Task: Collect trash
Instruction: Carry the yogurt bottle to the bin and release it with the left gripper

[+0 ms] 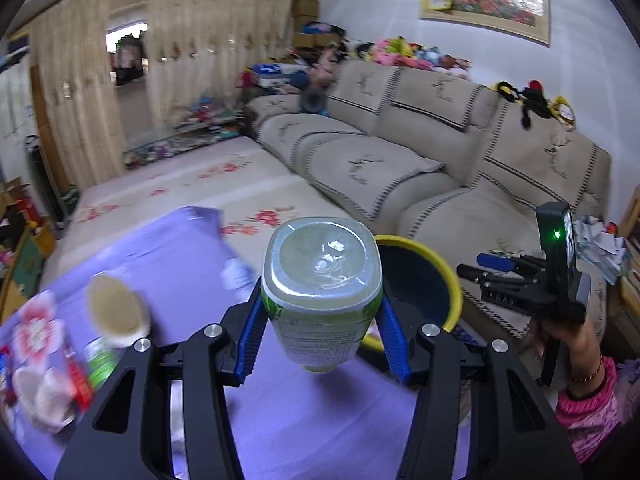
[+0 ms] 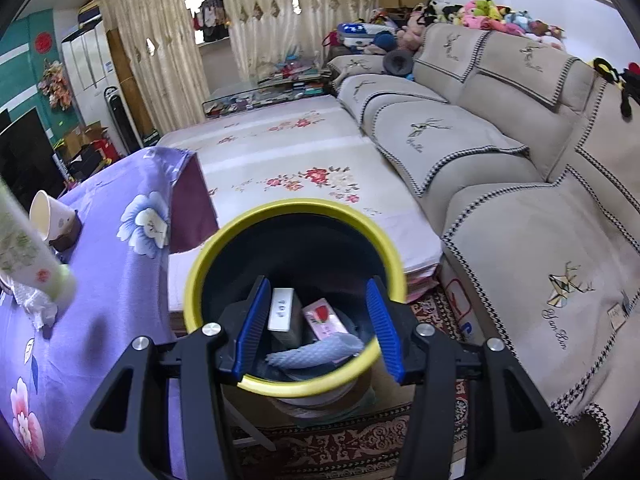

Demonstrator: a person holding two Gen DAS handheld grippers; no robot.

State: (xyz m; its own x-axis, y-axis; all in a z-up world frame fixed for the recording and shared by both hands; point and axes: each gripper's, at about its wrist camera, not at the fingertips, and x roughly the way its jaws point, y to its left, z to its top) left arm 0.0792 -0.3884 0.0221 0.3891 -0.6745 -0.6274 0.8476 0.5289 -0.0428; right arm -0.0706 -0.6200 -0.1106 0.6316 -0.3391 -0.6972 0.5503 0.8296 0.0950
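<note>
Each handheld tool is built of matte black angular arms with triangular cut-outs, joined by round silver screw heads, and the left gripper [image 1: 322,330] and right gripper [image 2: 318,330] both end in blue fingers [image 2: 252,330] with a finely ribbed inner face. Seen from the left wrist view, the right tool carries a dark upright block with a small green light and a blue part on its black linkage. The person's hand [image 1: 568,334] comes out of a pink knitted sleeve [image 1: 592,412], with a thin gold-coloured bracelet [image 1: 588,376] at the wrist.
</note>
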